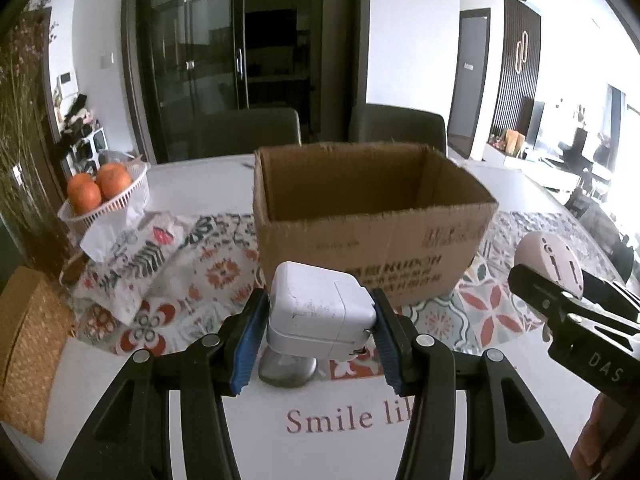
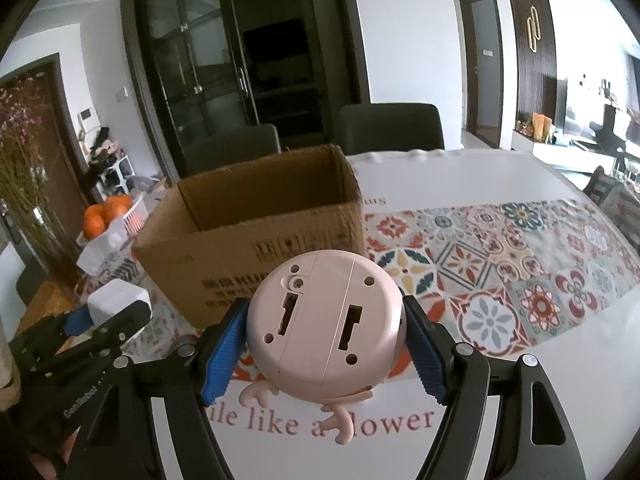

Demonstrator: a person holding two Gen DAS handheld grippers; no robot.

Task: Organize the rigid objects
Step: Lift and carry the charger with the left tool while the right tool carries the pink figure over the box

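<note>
Left hand-held gripper (image 1: 320, 316) and right hand-held gripper (image 2: 324, 328) — both clamped, side by side.

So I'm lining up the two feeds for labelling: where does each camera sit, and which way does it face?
Left wrist: on the left gripper, looking along its fingers across the table at the cardboard box; the white charger is clamped between the blue pads, and the right gripper shows at the right edge.
Right wrist: on the right gripper, facing the same box from further right; it grips the pink round toy, with the left gripper at lower left.
Shared: box, basket of oranges, patterned runner, both held items.
</note>
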